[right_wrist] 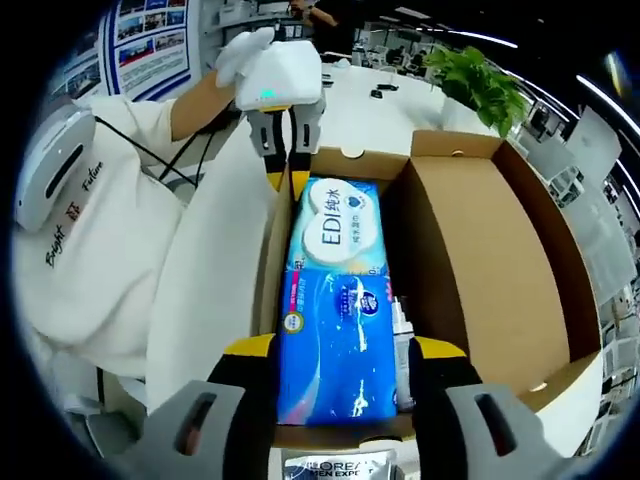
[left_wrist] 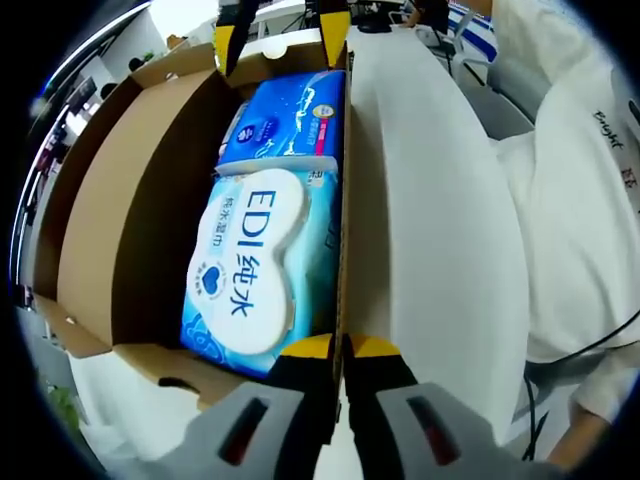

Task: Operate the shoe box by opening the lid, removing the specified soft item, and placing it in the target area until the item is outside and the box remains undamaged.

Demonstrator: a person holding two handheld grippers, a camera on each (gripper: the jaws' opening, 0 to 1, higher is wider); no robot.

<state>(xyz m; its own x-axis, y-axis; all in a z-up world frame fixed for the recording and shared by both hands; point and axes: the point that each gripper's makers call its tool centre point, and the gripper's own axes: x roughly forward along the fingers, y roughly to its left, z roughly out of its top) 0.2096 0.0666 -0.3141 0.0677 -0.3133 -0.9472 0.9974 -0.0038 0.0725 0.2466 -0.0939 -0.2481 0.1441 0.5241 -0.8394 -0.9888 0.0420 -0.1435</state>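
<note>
The cardboard shoe box lies open, its lid folded back flat. Inside are a soft white-and-blue EDI wet-wipe pack and a blue tissue pack end to end. My left gripper is shut on the box's side wall beside the EDI pack. At the opposite end, my right gripper stands open, one jaw on each side of the blue pack.
A slim white bottle stands between the blue pack and the lid side. A printed packet lies just outside the box. A person in white clothes is close by. A plant stands on the table behind.
</note>
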